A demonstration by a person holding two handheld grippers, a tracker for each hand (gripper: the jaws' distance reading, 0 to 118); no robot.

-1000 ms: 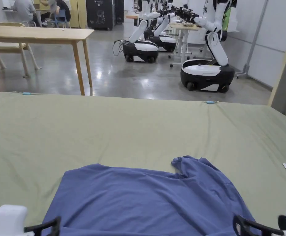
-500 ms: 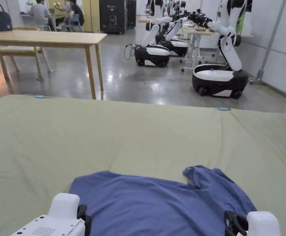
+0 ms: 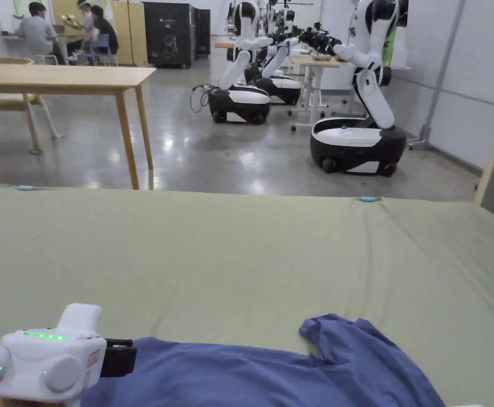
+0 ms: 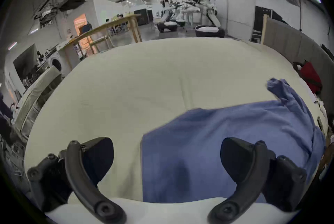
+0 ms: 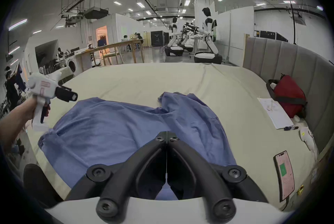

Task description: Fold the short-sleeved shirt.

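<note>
Blue cotton short-sleeved shirt [image 5: 126, 130] lies rumpled at lower centre of the olive-sheeted bed [image 3: 240, 249]. Left tongs [image 4: 167, 164], jaws apart, hover over its left edge; right tongs [image 5: 167, 135] are together, gripping nothing. Flatten the bunched sleeve before folding.

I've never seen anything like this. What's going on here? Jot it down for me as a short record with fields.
Setting: a bed with a green sheet in a large hall
Garment: blue short-sleeved shirt spread on the sheet, rumpled, one sleeve bunched up, not yet folded
Left hand-held gripper: jaws wide apart, at the shirt's edge, gripping nothing
Right hand-held gripper: jaws closed together over the shirt, nothing visible between them
Beside the shirt: papers, red bag, phone
Background: wheeled white robots, wooden table
</note>
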